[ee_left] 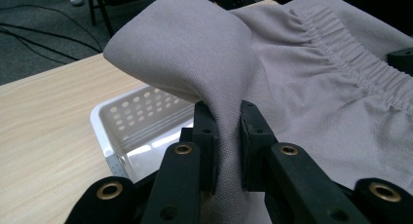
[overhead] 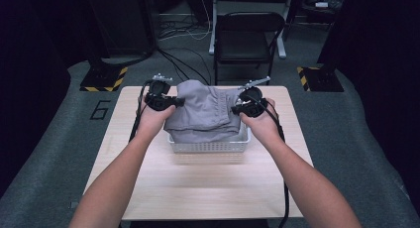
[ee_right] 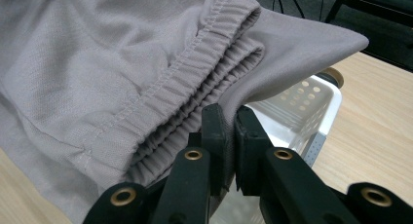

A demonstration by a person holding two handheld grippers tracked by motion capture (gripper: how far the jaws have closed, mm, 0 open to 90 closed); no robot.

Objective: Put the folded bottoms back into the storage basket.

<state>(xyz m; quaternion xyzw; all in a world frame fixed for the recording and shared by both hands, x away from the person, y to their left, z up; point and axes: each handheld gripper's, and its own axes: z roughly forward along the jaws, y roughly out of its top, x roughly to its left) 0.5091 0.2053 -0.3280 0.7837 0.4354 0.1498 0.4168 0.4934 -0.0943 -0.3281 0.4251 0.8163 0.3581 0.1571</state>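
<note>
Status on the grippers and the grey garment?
Left gripper and right gripper both clamped on garment. Garment bunched over white basket. Nothing in the way.

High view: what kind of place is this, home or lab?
Probably a lab or recording studio, not a home: hazard-striped stand bases, loose cables on grey carpet, dark curtains, and one small wooden table with a folding chair behind.

One grey garment [overhead: 205,111] hangs over one white perforated basket [overhead: 208,146], which sits near the middle of the one wooden table [overhead: 198,188], toward its far edge. Two grippers, the left gripper [overhead: 174,102] and the right gripper [overhead: 236,109], clamp the garment. One black chair [overhead: 246,39] stands beyond the table's far edge.
</note>
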